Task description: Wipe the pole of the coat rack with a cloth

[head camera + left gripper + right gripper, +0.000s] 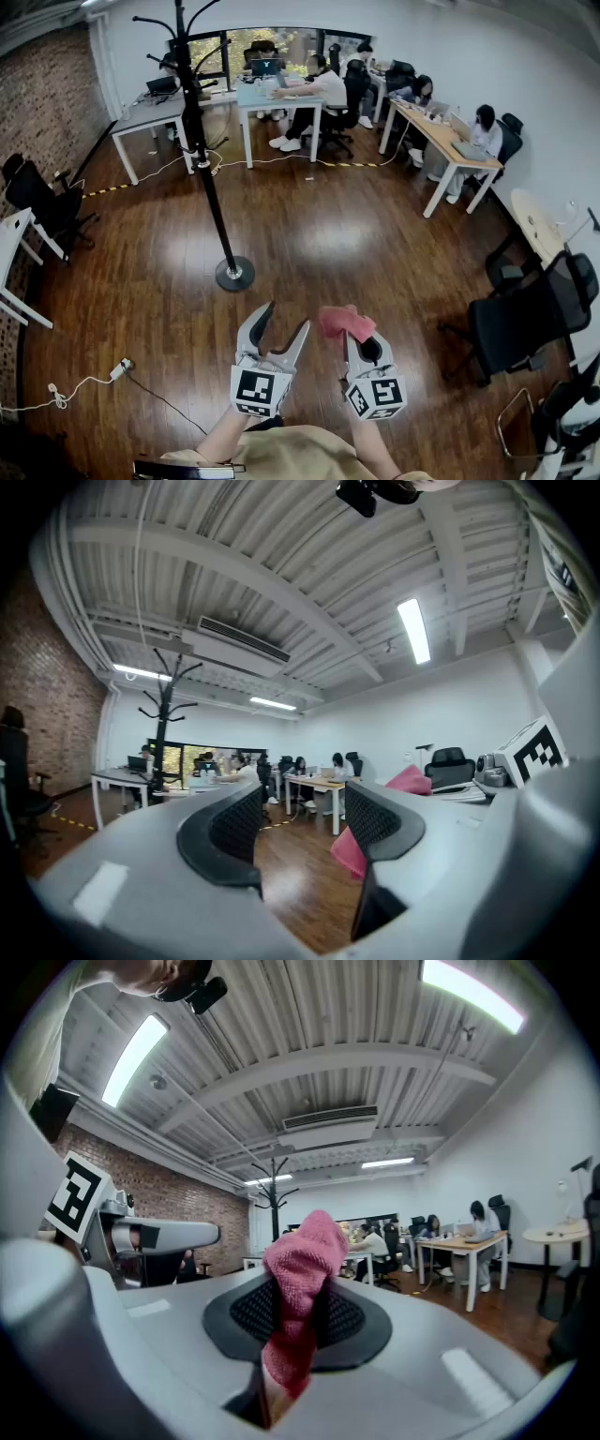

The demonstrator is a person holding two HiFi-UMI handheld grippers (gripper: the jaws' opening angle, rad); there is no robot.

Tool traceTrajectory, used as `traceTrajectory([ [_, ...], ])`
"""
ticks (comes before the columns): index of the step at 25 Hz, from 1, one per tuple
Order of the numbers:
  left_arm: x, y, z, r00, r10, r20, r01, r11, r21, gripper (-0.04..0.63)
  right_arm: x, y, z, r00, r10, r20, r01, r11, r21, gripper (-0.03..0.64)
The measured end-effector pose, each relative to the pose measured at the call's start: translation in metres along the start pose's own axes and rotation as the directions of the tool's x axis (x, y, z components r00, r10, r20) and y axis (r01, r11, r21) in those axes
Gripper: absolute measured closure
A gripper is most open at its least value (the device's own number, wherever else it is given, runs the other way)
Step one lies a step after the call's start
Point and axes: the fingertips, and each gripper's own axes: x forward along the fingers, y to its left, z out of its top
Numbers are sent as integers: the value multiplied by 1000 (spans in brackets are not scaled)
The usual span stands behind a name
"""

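since wiping hasn't begun, the right gripper (362,339) has its jaws clamped on a bunched pink terry cloth (302,1265), with a tuft left proud for rubbing. beside it, the left gripper (284,323) gapes wide and empty, likely free for steadying. the black metal coat rack pole (208,187) stands well ahead on the dark wooden floor (319,234), towards its far-left edge.

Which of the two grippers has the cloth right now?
The right gripper: its jaws are clamped on the pink cloth. The left gripper stands open with nothing between its jaws.
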Motion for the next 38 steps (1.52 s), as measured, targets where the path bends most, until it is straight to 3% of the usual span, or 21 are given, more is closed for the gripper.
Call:
traceTrajectory([
  [4,-26,111,-10,993,115,-17,-115,993,-2,325,75,72,-1,997,83,4,-83,997,-8,555],
  [8,-58,195,-27,971,237,-38,-238,971,-14,327,145,137,-15,978,205,-25,-206,978,-18,555],
  [11,-65,244,-41,949,312,-53,-314,948,-43,327,190,170,-24,954,296,-45,-298,954,-41,555],
  [15,-51,291,-49,927,373,-39,-374,927,-37,326,235,183,-33,935,351,-58,-354,934,-56,555],
  [22,13,385,-79,924,381,-44,-383,922,-58,324,357,173,-71,939,335,-74,-338,941,-25,555],
  [32,172,518,-95,931,362,-51,-364,930,-44,319,566,130,-86,942,328,-74,-332,942,-47,555],
  [38,209,574,-109,941,327,-83,-332,942,-52,319,638,125,-86,956,288,-56,-292,953,-84,555],
])
